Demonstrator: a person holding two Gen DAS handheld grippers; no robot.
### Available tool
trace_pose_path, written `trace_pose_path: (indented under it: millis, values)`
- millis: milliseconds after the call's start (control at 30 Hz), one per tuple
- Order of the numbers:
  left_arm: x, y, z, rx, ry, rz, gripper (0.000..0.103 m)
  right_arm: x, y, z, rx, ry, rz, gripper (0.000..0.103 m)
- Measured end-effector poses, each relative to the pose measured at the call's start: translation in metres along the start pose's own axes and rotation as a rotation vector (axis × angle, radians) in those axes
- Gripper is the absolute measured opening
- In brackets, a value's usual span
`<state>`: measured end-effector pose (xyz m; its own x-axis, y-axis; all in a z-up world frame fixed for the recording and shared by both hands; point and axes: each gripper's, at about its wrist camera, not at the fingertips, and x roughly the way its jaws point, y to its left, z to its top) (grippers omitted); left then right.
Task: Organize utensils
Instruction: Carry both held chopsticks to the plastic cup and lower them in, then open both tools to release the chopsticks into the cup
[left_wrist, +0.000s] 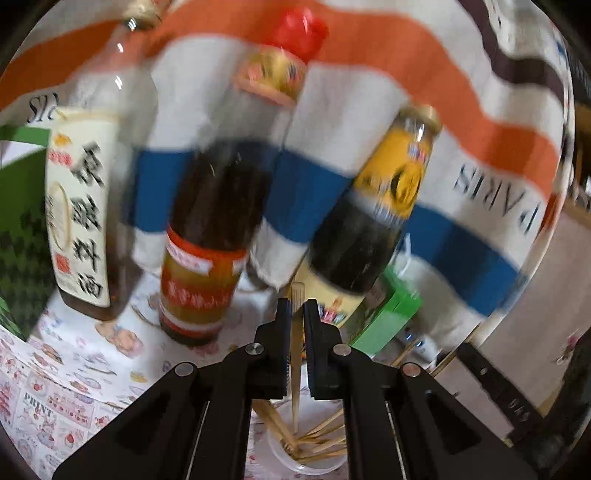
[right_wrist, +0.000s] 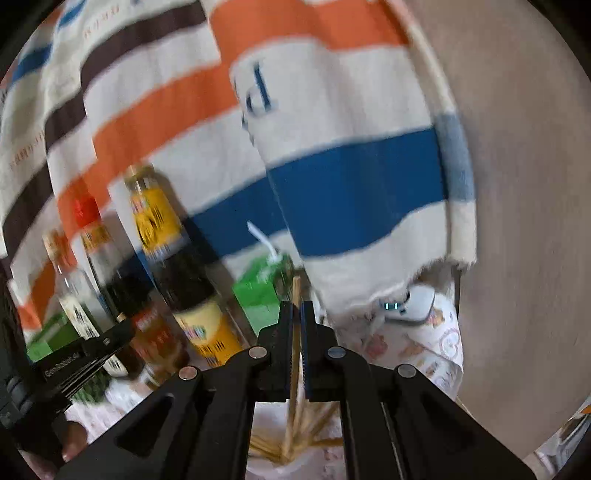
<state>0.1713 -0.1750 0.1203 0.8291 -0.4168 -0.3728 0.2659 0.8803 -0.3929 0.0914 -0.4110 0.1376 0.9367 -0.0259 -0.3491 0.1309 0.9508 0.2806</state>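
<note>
We've got the left gripper (left_wrist: 296, 310) clamped on one chopstick (left_wrist: 296, 354), held upright w/ its lower end down in the clear cup (left_wrist: 306, 459), which sits right below the jaws. More chopsticks (left_wrist: 321, 439) lean loose inside the cup. Our right gripper (right_wrist: 297, 314) is likewise closed on a thin chopstick (right_wrist: 294, 365) above the cup (right_wrist: 295, 469). Behind the cup stand 3 bottles: pale-label one (left_wrist: 85, 206), red-cap one (left_wrist: 218, 206), yellow-label one (left_wrist: 376, 206). Striped towel (left_wrist: 424, 110) hangs behind them. Both views blurred.
</note>
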Motion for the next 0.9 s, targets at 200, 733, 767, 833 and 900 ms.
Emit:
trace_pose_path:
  millis: [200, 733, 767, 833, 900]
  values:
    - [0.037, -0.010, -0.012, 0.045, 0.140, -0.085, 0.006, 0.006, -0.002, -0.005, -0.001, 0.038, -0.005, 0.005]
    - [0.016, -0.021, -0.013, 0.210, 0.123, 0.016, 0.027, -0.001, -0.018, -0.002, 0.119, 0.012, 0.043, 0.024]
    - [0.014, -0.018, -0.006, 0.208, 0.106, 0.019, 0.031, -0.004, -0.017, 0.000, 0.109, 0.009, 0.050, 0.030]
    - [-0.001, -0.016, 0.001, 0.216, 0.062, 0.025, 0.037, -0.011, -0.010, 0.002, 0.069, -0.004, 0.055, 0.030]
    - [-0.015, -0.015, 0.006, 0.241, 0.019, 0.058, 0.045, -0.016, -0.003, 0.004, 0.041, -0.019, 0.061, 0.030]
